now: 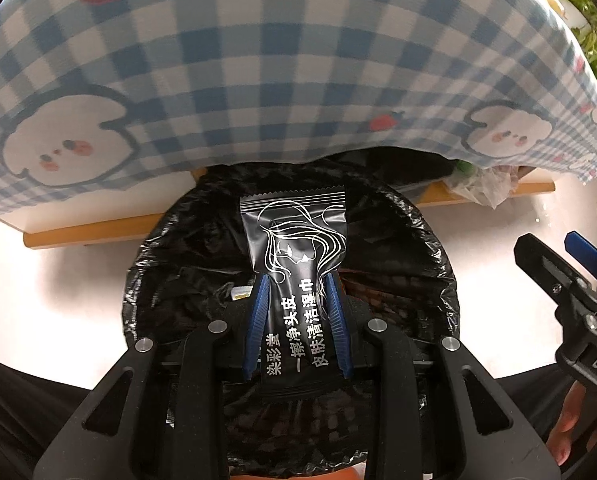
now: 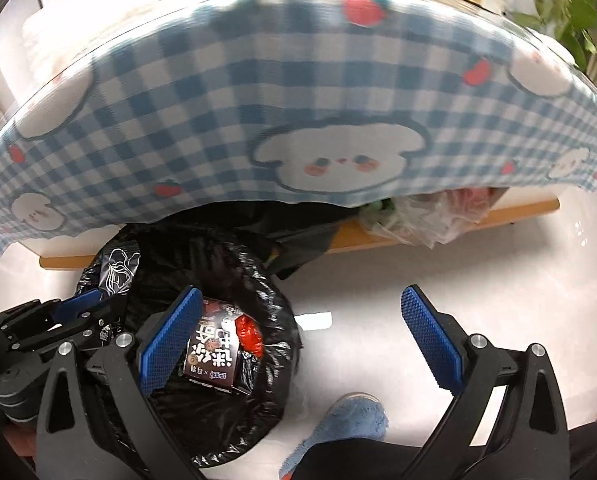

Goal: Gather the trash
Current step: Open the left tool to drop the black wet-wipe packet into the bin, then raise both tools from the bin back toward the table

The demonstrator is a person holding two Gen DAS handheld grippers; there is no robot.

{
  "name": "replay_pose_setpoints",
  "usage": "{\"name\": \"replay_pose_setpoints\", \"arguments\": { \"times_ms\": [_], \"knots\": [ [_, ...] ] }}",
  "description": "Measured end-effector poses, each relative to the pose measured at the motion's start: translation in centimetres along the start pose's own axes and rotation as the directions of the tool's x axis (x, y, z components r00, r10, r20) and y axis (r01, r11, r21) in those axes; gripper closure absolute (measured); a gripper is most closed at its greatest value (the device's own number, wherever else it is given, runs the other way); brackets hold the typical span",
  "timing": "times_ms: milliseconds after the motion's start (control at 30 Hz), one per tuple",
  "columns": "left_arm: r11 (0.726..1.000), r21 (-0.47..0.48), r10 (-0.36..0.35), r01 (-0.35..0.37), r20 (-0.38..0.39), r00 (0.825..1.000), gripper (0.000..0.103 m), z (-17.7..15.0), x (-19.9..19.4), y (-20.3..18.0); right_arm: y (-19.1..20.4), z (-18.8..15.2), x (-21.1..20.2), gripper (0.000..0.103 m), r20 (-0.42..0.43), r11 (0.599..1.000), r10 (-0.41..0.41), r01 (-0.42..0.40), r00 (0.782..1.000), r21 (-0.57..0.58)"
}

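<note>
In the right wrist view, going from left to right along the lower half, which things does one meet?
left gripper holding the black wipe packet → black-lined trash bin with a snack packet inside → blue slipper on the floor → right finger of the right gripper.

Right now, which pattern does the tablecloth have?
The tablecloth is blue-and-white checked, with white cartoon animals and strawberries; the left wrist view shows it best.

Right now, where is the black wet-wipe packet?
In the left wrist view, the black wet-wipe packet is clamped in the left claw, directly above the black-lined trash bin.
</note>
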State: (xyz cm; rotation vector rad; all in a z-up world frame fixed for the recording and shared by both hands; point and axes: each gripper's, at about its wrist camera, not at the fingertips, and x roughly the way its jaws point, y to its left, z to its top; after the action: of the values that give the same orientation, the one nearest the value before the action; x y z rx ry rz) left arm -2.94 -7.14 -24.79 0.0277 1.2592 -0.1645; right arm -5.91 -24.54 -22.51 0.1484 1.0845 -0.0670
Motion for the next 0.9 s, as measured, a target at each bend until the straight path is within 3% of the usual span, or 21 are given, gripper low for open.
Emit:
{"name": "replay_pose_setpoints", "arguments": {
  "times_ms": [233,567,900],
  "knots": [
    [1.0,0.002,-0.003,0.003,-0.005,1.0,0.066,0.0,0.3,-0.2,-1.2,-0.4,0.1,0.008,-0.006,1.0,-0.007,0.007,1.0,0.02],
    [1.0,-0.021,0.013,-0.013,-0.002,1.0,0.039,-0.3,0.7,0.5,-0.8,-0.2,0.4,0.008,-0.011,1.0,0.002,-0.002,1.0,0.017],
    [1.0,-0.024,0.01,-0.009,0.049,0.999,0.013,-0.4,-2.6,1.8,-0.3,0.5,-1.7,0.008,0.017,1.0,-0.001,0.001,1.0,-0.005]
  ]
}}
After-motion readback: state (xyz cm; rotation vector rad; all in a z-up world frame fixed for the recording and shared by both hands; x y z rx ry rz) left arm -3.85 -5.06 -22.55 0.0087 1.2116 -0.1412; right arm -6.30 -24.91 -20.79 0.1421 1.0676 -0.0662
